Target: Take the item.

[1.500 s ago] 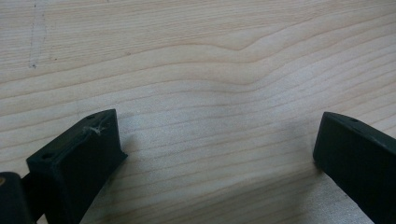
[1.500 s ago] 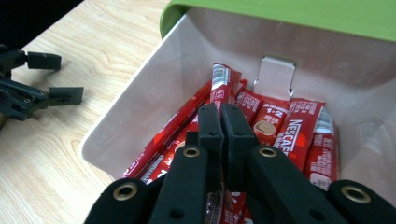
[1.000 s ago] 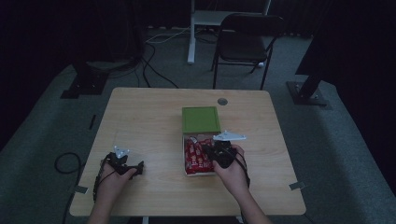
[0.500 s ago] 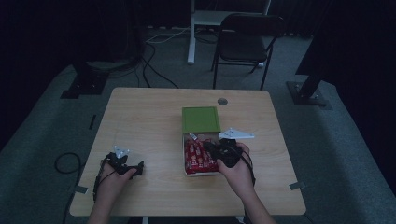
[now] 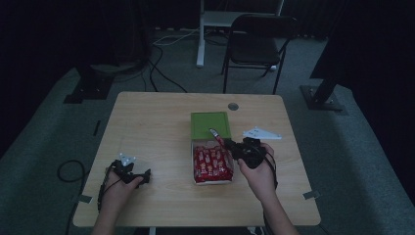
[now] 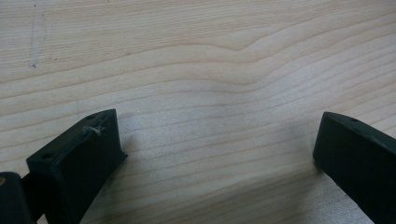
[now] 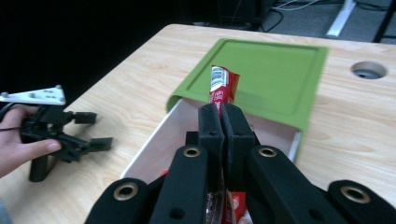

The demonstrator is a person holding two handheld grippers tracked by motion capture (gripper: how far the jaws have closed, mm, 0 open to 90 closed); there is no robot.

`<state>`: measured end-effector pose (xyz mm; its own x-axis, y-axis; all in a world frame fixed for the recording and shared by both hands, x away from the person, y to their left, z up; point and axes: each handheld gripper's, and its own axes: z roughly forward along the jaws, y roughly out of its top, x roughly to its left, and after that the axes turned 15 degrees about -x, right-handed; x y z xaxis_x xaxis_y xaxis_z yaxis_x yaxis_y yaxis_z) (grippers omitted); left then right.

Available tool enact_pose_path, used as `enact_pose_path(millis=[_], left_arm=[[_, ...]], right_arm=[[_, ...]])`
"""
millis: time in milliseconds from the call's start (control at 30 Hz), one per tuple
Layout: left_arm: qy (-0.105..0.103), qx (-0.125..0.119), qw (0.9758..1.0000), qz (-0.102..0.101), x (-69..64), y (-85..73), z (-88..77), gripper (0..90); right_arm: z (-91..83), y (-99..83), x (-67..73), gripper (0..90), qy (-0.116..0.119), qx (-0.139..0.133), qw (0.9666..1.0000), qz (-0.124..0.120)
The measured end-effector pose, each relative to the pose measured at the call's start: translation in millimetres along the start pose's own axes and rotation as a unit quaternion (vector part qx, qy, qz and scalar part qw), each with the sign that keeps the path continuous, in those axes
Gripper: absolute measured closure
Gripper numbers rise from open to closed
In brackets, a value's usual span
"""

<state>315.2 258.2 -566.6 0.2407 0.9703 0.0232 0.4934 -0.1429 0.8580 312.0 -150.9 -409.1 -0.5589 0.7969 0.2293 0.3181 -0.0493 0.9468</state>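
Observation:
A white box (image 5: 194,161) near the table's front edge holds several red sachets (image 5: 210,164). Its green lid (image 5: 210,123) lies just beyond it. My right gripper (image 5: 226,143) hangs over the box's far right corner, shut on one red sachet (image 5: 215,133). In the right gripper view that sachet (image 7: 223,86) sticks up out of the pressed-together tips of that gripper (image 7: 220,109), in front of the lid (image 7: 275,74). My left gripper (image 5: 143,175) rests on the table at the front left. Its jaws stand wide apart over bare wood (image 6: 217,149), with nothing between them.
A round cable hole (image 5: 233,106) sits in the tabletop beyond the lid. Behind the table stand a black chair (image 5: 259,44) and a white desk leg (image 5: 200,34). Cables trail over the grey carpet (image 5: 161,63).
My right gripper has risen out of the box with a red sachet and moved slightly toward the lid. The left gripper has stayed still.

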Motion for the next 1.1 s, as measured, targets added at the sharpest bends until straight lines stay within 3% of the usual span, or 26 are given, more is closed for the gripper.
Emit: enact_pose_path(millis=[667, 1100], left_arm=[[0.0, 0.0, 1.0, 0.0, 0.0, 0.0, 0.0, 1.7], [0.0, 0.0, 1.0, 0.001, 0.1, 0.0, 0.0, 1.7]], right_arm=[[-31.6, 7.8, -58.7, 88.0, -0.079, -0.033, 0.996, 0.025], [-42.9, -12.4, -93.8, 88.0, -0.145, -0.032, 0.9884, 0.032]])
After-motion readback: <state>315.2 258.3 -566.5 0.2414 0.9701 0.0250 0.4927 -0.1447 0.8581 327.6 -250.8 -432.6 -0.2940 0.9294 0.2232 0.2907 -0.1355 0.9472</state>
